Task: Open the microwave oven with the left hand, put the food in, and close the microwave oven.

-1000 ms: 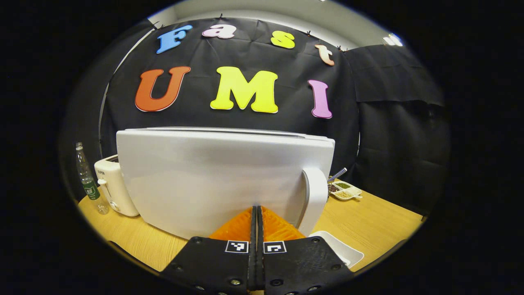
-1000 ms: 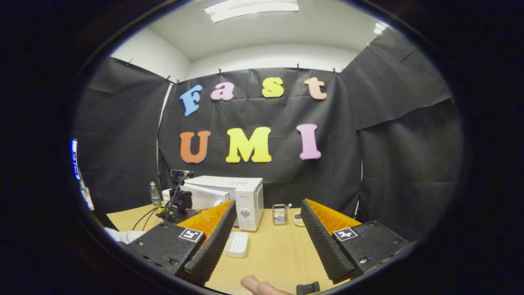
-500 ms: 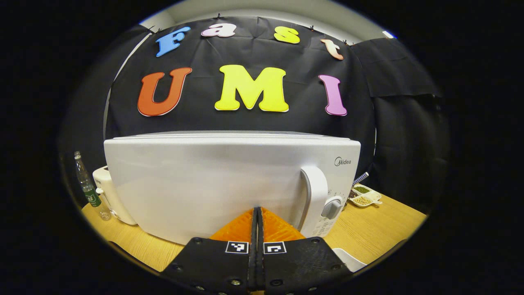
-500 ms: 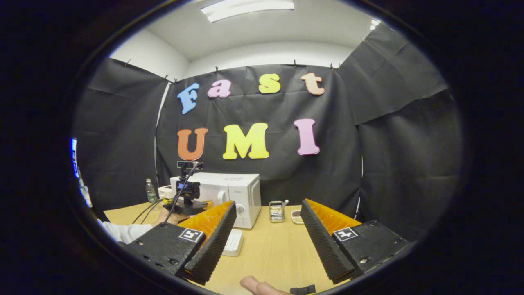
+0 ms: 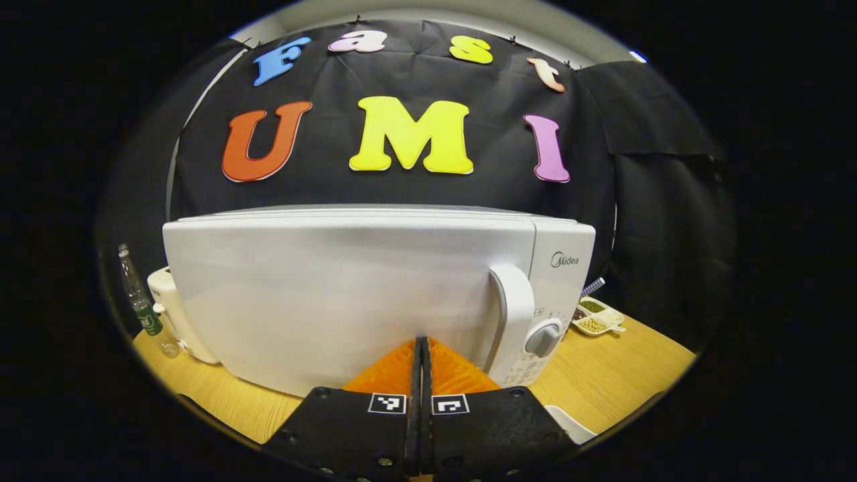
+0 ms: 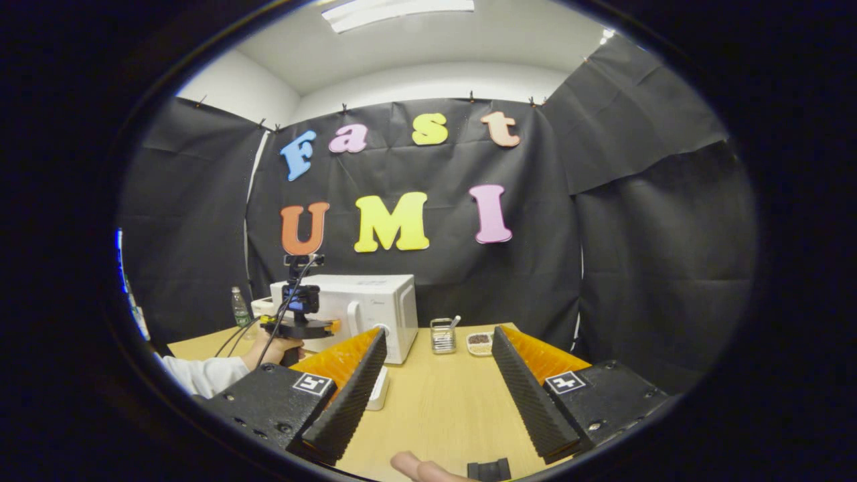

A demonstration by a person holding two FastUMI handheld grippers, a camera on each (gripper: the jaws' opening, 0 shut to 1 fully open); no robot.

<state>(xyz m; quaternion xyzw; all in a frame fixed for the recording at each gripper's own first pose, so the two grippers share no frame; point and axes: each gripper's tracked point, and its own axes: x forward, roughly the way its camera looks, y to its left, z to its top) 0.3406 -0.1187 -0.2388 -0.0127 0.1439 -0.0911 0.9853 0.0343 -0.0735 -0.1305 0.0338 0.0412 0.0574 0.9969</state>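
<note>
The microwave oven (image 5: 375, 294) is a smooth, glossy white box on the pale wood-grain desk (image 5: 602, 375), its door closed flush, with a curved vertical handle (image 5: 512, 321) and a round grey knob (image 5: 543, 340). The left gripper (image 5: 420, 348) has its ridged jaws pressed together against the door, gripping nothing. From the right gripper view, the right gripper (image 6: 438, 361) hangs well back with its jaws wide apart and empty; a sleeved hand (image 6: 268, 348) shows there.

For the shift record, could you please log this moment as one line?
microwave door: closed | left gripper: shut, against door | right gripper: open, holding nothing, above table
</note>
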